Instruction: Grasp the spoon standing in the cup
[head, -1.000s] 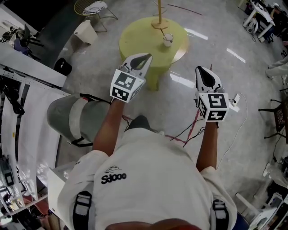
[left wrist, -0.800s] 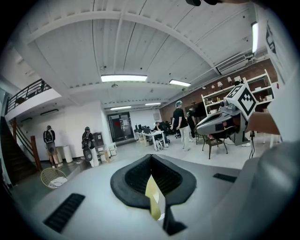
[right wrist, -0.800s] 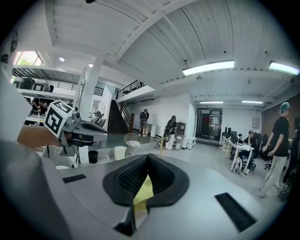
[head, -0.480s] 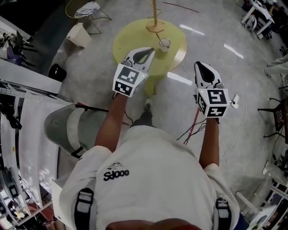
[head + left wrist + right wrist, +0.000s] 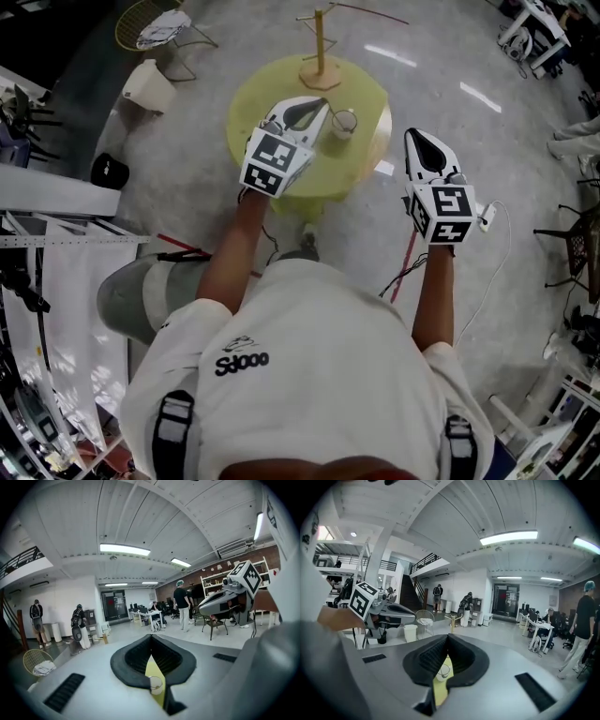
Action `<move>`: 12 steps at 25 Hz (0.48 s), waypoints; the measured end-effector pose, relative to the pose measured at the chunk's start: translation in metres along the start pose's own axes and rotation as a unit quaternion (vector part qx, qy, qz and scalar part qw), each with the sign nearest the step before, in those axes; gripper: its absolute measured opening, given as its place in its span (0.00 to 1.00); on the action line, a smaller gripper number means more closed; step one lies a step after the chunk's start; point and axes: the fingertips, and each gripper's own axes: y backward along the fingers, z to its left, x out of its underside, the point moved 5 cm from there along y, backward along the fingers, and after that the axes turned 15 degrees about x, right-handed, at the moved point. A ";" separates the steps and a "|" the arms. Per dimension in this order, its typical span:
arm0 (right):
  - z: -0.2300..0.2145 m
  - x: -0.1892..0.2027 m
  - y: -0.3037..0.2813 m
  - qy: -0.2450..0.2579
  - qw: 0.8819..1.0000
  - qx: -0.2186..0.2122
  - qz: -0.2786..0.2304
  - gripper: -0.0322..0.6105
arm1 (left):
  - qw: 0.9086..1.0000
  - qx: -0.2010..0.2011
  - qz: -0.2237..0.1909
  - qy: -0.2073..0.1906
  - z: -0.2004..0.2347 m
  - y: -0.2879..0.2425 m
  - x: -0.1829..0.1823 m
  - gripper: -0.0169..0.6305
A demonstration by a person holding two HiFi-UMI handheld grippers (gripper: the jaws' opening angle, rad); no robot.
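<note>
Round yellow table [image 5: 272, 84], on polished grey floor [image 5: 206, 178] of an open workshop hall, is noted directly ahead of & partly under L gripper [image 5: 317, 105] [image 5: 151, 637], whose jaws are seen closed tight w/ nothing gripped. Cup [image 5: 343, 122] [image 5: 155, 684] [image 5: 443, 671] is stood on the table just ahead-right of L tip, the spoon in it too small to be made out. R gripper [image 5: 415, 139] [image 5: 447, 637], jaws likewise closed & empty, is held off the table's near-right edge over bare floor w/ cup ahead-left. Wooden stand [image 5: 320, 56] is set beyond the cup at far rim, wire chair [image 5: 155, 28] & white bin [image 5: 150, 86] well ahead-left of L gripper, cables [image 5: 403, 272] behind R gripper.
</note>
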 end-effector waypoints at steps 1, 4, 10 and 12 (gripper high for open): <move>0.001 0.001 -0.011 0.001 1.000 0.001 0.003 0.08 | 1.000 0.002 0.002 0.002 0.010 -0.005 0.004 0.07; 0.003 0.001 -0.040 0.002 1.000 0.003 0.012 0.08 | 1.000 0.005 0.007 0.010 0.039 -0.019 0.013 0.07; 0.000 0.013 -0.080 0.005 0.999 0.009 0.040 0.08 | 0.998 0.027 0.027 0.044 0.075 -0.053 0.048 0.07; -0.006 0.019 -0.089 0.006 0.999 0.010 0.050 0.08 | 0.997 0.035 0.039 0.060 0.081 -0.067 0.062 0.07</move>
